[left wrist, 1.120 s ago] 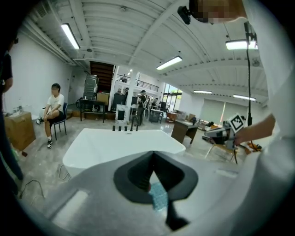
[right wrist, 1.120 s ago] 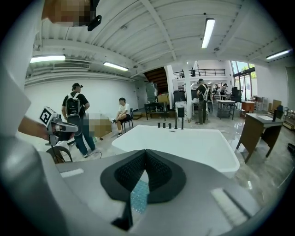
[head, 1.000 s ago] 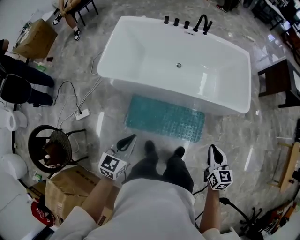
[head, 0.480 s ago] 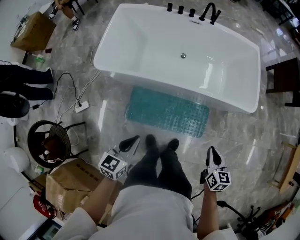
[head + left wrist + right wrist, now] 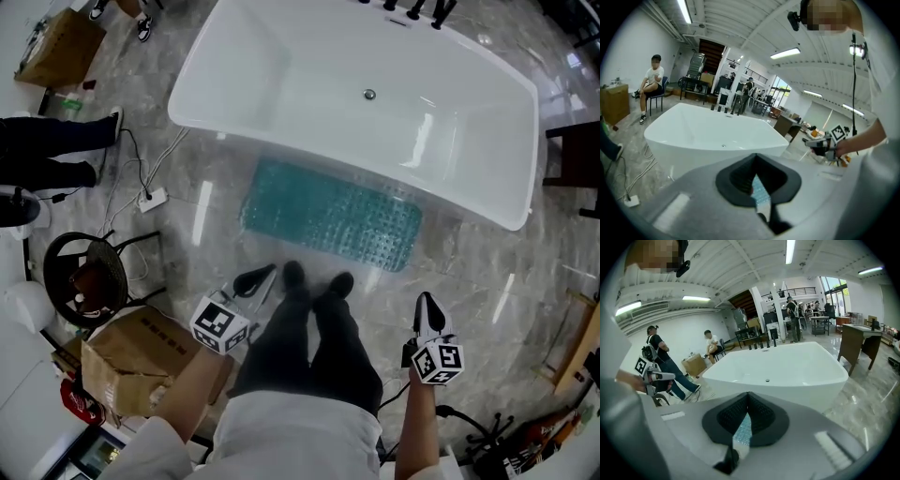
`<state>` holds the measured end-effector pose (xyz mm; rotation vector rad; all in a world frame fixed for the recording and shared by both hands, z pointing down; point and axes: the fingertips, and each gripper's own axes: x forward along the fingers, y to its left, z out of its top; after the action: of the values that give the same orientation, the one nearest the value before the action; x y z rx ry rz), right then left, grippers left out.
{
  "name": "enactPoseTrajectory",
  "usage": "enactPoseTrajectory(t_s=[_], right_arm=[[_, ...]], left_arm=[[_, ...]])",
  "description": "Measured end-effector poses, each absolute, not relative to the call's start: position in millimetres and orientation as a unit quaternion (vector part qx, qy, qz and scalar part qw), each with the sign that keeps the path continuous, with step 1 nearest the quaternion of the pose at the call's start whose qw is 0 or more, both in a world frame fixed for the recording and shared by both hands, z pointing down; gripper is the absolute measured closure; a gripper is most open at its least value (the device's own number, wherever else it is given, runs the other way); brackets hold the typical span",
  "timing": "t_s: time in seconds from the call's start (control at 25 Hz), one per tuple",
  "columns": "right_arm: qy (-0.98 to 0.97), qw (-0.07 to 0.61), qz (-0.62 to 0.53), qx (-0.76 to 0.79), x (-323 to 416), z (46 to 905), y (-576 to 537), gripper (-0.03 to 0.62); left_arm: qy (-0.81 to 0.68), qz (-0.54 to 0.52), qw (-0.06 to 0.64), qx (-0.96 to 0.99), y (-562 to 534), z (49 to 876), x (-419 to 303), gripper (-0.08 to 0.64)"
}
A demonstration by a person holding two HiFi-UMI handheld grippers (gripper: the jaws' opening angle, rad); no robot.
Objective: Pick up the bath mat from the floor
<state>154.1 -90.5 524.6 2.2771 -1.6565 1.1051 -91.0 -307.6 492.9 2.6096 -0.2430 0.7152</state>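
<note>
Bath mat [image 5: 330, 216] first: teal, lying flat on the grey floor [image 5: 487, 281], far long edge tucked against the white bathtub [image 5: 309, 84], near edge just ahead of the person's shoes [image 5: 295, 274]. Left gripper [image 5: 265, 274] and right gripper [image 5: 428, 305] both pinched fully closed on nothing, hanging either side of the legs [image 5: 305, 347], clear of the mat.

Seen steeply from overhead, the bathtub [image 5: 309, 84] and bath mat [image 5: 328, 214] also fill both low, forward-facing gripper views.
</note>
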Motion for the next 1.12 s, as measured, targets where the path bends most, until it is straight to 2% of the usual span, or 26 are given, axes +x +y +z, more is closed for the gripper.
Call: enactPoseTrajectory(t_s=[0.4,0.6,1.12], right_arm=[[-0.53,0.048,0.379,0.757,198,658,-86,0.588],[-0.533,0.064,0.382,0.752,194,730,-86,0.588],[-0.524,0.12,0.401,0.741,222,921,-95,0.588]], left_arm=[[-0.123,0.271,0.218,0.93,-327,635,-77,0.558],[-0.135,0.263,0.233,0.926,-341,704,-80,0.558],[-0.12,0.303,0.2,0.924,-398,893,-85,0.558]])
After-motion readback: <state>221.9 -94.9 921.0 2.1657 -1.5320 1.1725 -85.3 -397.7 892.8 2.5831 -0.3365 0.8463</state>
